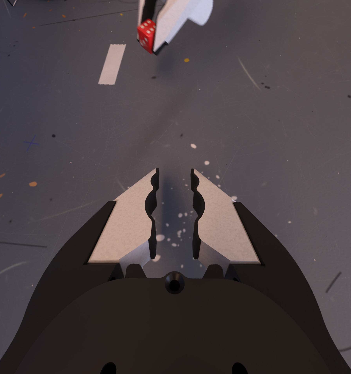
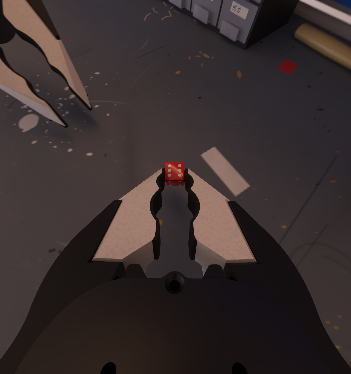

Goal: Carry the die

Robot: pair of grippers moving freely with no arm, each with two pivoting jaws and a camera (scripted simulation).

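A red die with white pips [image 2: 174,170] is pinched between the fingertips of my right gripper [image 2: 174,172], which is shut on it. In the left wrist view the die [image 1: 146,35] shows at the top centre, held in the right gripper's white fingers [image 1: 170,24], seemingly a little above the grey table with a shadow below it. My left gripper [image 1: 174,172] is open and empty over paint-spattered table. It also shows at the upper left of the right wrist view [image 2: 78,117], apart from the die.
A white tape strip [image 2: 225,171] lies on the table just right of the die, and also shows in the left wrist view [image 1: 111,64]. A dark drawer cabinet [image 2: 231,22], a tan roll [image 2: 328,48] and a red square patch [image 2: 287,66] are at the far right.
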